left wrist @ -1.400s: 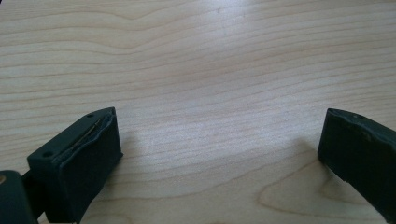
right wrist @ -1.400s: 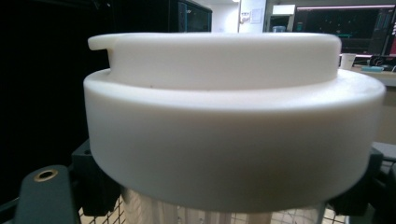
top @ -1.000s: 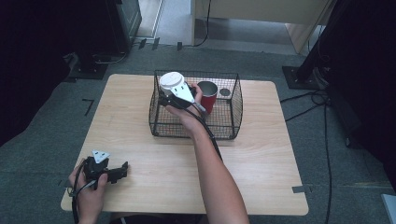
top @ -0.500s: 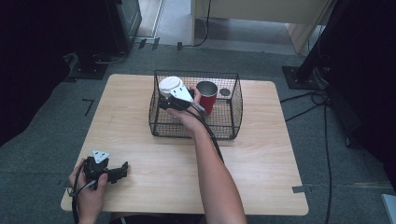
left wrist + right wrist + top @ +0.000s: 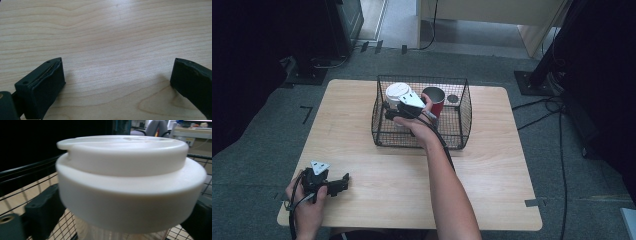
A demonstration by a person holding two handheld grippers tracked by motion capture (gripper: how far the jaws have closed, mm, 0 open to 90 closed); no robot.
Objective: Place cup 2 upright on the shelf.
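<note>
Straddling unmarked white-lidded cup (image 5: 125,192), right tongs (image 5: 398,114)

Your light wood counter (image 5: 492,165) stands on grey carpet floor (image 5: 257,165). Dark equipment stand (image 5: 339,25) at 11 o'clock, pale wooden cabinet (image 5: 492,20) at 1 o'clock, black cables (image 5: 557,125) trailing at 3 o'clock.

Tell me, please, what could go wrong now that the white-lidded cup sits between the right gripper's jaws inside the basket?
The right gripper's jaws have just been opening, with the cup between them, so a sideways pull could tip it.
The red cup stands close beside it in the basket; a tilt might knock it.
The wire wall is near, so the withdrawing jaws could snag the mesh.
</note>
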